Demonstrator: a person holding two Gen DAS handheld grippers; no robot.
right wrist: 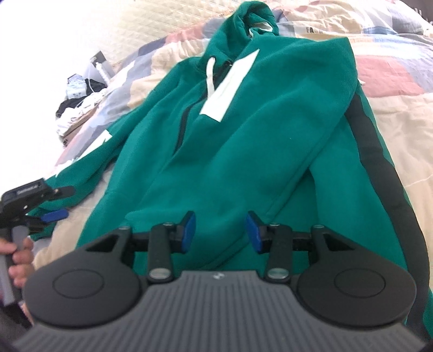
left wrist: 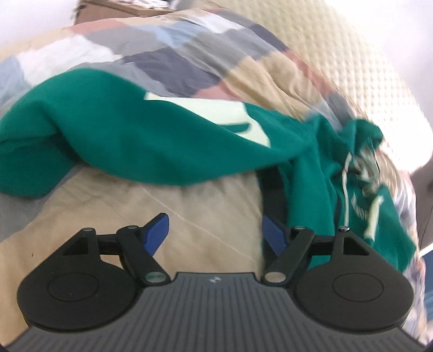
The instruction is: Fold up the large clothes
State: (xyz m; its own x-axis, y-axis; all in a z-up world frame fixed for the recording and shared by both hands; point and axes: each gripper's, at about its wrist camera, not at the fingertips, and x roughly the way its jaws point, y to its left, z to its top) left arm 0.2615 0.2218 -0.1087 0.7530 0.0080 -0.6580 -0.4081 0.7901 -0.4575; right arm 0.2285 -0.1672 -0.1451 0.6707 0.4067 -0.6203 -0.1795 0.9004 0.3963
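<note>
Nearest to the lens in the right wrist view, right gripper (right wrist: 220,232) with blue pads (right wrist: 188,232) about half apart, set low over the lower part of a green hoodie (right wrist: 243,135); only flat green cloth seen in the gap, not pinched as far as visible

Hoodie spread lengthwise on a bed with a patchwork quilt (right wrist: 392,108), hood (right wrist: 243,21) at the far end, hem close to the camera. White drawstring (right wrist: 210,73) hanging down from the neck, white patch (right wrist: 230,89) on the chest beside it, black stripe (right wrist: 379,162) running along the right edge. One sleeve folded across the body, other sleeve (right wrist: 89,151) stretched out to the left over the quilt

At the left border of the same view, left gripper (right wrist: 56,204) held by a hand (right wrist: 19,254), just beside the end of that stretched sleeve, fingers wide apart and holding nothing. Same seen from the left wrist view: wide jaws over bare beige quilt, empty, right finger just beside the dark edge of the hoodie; green cloth there blurred, lying across the picture further away

Behind the sleeve, at the far left edge of the bed, small pile of mixed things (right wrist: 78,108), too blurred to name
</note>
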